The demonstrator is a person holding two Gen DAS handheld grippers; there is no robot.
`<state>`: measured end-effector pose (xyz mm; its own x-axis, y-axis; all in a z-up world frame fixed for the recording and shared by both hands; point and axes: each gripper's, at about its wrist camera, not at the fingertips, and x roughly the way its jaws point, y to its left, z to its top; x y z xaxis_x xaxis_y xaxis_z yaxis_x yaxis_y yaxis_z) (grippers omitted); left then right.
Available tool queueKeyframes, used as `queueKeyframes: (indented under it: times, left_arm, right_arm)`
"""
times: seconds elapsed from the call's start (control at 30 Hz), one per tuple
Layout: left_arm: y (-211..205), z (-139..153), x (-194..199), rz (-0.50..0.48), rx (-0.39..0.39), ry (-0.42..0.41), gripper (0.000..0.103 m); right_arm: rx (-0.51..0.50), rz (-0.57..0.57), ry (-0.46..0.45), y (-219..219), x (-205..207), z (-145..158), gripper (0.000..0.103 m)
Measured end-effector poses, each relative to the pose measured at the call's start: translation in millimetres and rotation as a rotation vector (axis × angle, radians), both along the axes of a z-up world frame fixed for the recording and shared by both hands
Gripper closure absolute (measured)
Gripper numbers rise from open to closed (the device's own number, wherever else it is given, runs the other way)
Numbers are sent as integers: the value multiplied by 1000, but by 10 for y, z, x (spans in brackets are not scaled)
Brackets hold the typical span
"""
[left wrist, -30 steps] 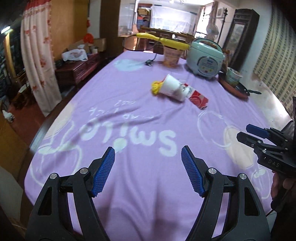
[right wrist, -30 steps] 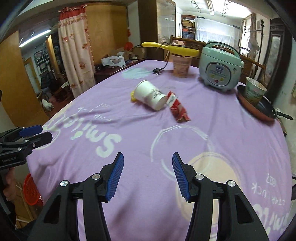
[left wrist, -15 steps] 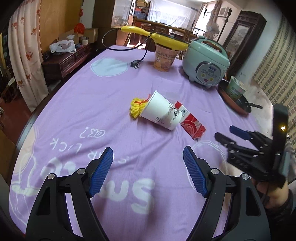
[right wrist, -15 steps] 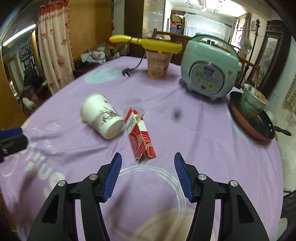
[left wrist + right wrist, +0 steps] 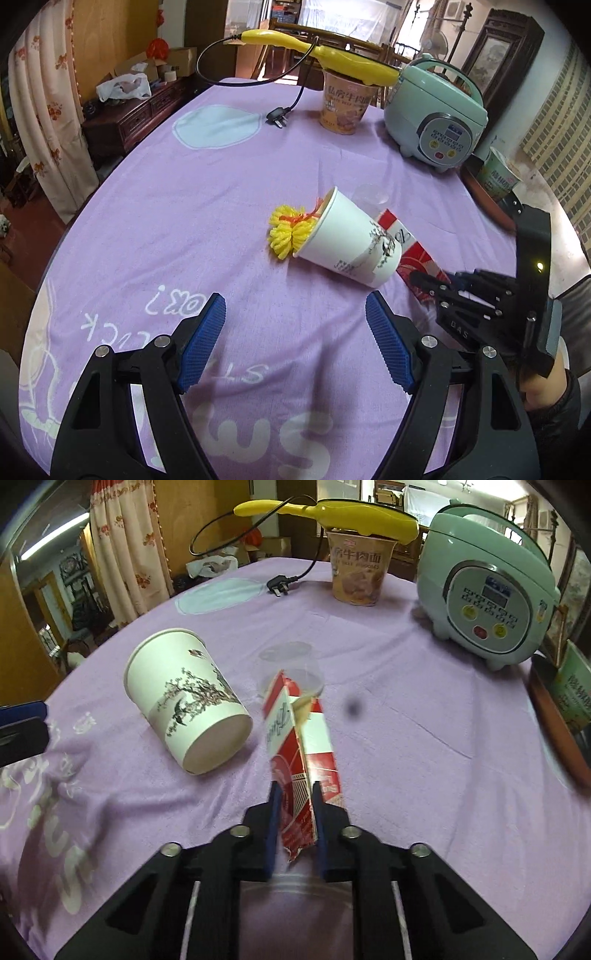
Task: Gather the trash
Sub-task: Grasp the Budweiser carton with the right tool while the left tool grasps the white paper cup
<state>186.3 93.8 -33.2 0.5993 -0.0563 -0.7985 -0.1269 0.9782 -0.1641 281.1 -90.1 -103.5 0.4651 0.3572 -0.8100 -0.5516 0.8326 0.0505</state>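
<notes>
Right wrist view, lower centre of the frame: the right claw [image 5: 295, 812] is clamped on the near end of a red and white carton [image 5: 301, 753], a flattened, creased box with white panels, grey script on its upper face and a red patterned lower half. Its torn bottom corner sticks down between the blue pads [image 5: 274, 823], and its far end points up toward the middle of the frame. Just left of it, a white paper cup [image 5: 188, 701] lies on its side on the counter [image 5: 424, 775], which wears a purple cloth; the cup is printed with a dark branch-and-bird drawing and its base faces the camera. A clear plastic lid or cup [image 5: 291, 668], hard to make out, sits right behind the carton.

From the left wrist view, the left claw [image 5: 295, 332] stands with its pads wide apart and nothing between them, in the lower part of the frame. Above it, the same cup rests at centre with a yellow yarn pom-pom [image 5: 290, 230] with orange strands at its mouth, left of the rim. At upper right of both frames stand a noodle tub [image 5: 345, 107] with a yellow corded tool [image 5: 332, 59] across its top, and a pale green rice cooker [image 5: 439, 122].
</notes>
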Motion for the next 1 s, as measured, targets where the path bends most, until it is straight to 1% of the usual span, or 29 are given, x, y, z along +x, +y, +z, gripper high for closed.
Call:
queueKeyframes:
  times: [0.1, 0.2, 0.27, 0.4, 0.5, 0.57, 0.6, 0.63, 0.67, 0.7, 0.77, 0.8, 0.83, 0.93, 1.0]
  left_arm:
    - [42, 46, 115, 23, 1, -32, 27]
    - [45, 80, 261, 14, 19, -53, 27]
    - [30, 85, 387, -5, 31, -57, 27]
    - [-47, 28, 581, -52, 49, -41, 27]
    - [-120, -71, 712, -69, 85, -12, 27]
    - [-146, -120, 761, -82, 80, 3, 29]
    - [-157, -136, 773, -84, 76, 6, 31]
    - [-169, -143, 791, -92, 65, 6, 42]
    - [-184, -148, 799, -102, 54, 7, 49]
    - [-201, -141, 798, -119, 31, 8, 65]
    - [-229, -100, 776, -126, 22, -6, 79]
    - [-241, -68, 750, -133, 18, -13, 89]
    - [-246, -45, 721, -139, 5, -16, 92]
    - [-245, 61, 619, -145, -35, -36, 97]
    - [-226, 127, 536, -152, -75, -46, 99]
  right_arm:
    - [28, -16, -2, -68, -31, 20, 101]
    - [103, -43, 16, -261, -107, 90, 101]
    - [124, -50, 14, -351, -149, 117, 101]
    - [162, -66, 16, -495, -230, 106, 101]
    - [172, -78, 33, -545, -230, 45, 101]
    - [171, -78, 34, -549, -217, 34, 101]
    - [173, -76, 35, -552, -215, 35, 101]
    - [176, -74, 36, -555, -218, 35, 101]
    - [178, -73, 36, -560, -224, 34, 101]
    - [179, -72, 36, -559, -230, 37, 101]
    - [182, -69, 36, -567, -249, 45, 101]
    - [179, -69, 33, -565, -258, 55, 101]
    - [180, -68, 31, -566, -264, 65, 101]
    - [184, -69, 28, -573, -284, 96, 101]
    - [186, -67, 28, -577, -322, 124, 101]
